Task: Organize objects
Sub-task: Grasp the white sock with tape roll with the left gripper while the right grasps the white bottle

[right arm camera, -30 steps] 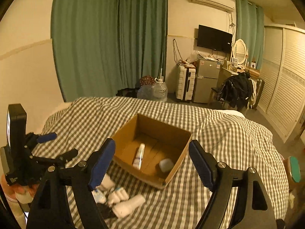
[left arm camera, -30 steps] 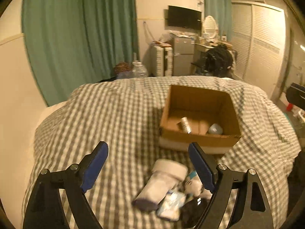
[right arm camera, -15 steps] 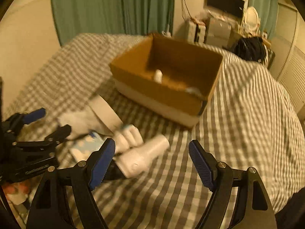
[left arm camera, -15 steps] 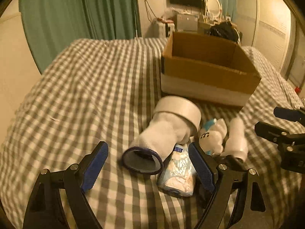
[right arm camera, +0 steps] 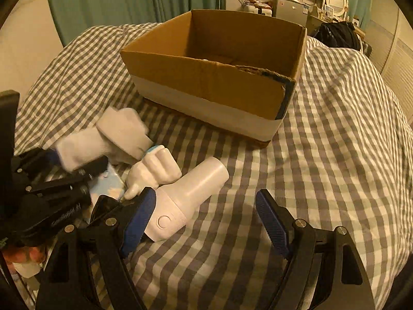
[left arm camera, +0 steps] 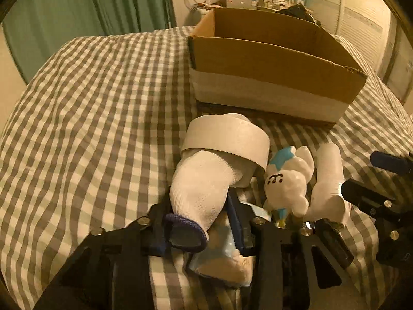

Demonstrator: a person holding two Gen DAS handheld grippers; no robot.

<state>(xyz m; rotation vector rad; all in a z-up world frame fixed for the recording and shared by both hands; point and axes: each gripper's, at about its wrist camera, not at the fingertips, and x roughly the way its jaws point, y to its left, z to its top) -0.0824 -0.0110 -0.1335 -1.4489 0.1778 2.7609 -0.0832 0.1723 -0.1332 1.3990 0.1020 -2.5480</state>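
Left wrist view puts my left gripper pinched on the sock near its dark cuff, with a paper band round the far end. My right gripper is spread wide, its left finger touching the white bottle, nothing held.

The sock is soft and gripped low, so I expect it could sag or slide out on the lift. It also lies on the blue packet and against the plush, so I may drag either along. The bottle is round; if my right fingers close off-centre, I'd guess it rolls across the cover. The two grippers sit close together over one pile and could knock each other.

Everything rests on a bed with a checked cover, soft and uneven. The box stands just beyond the pile; its floor is mostly hidden. Behind are green curtains, a TV and a cluttered desk.
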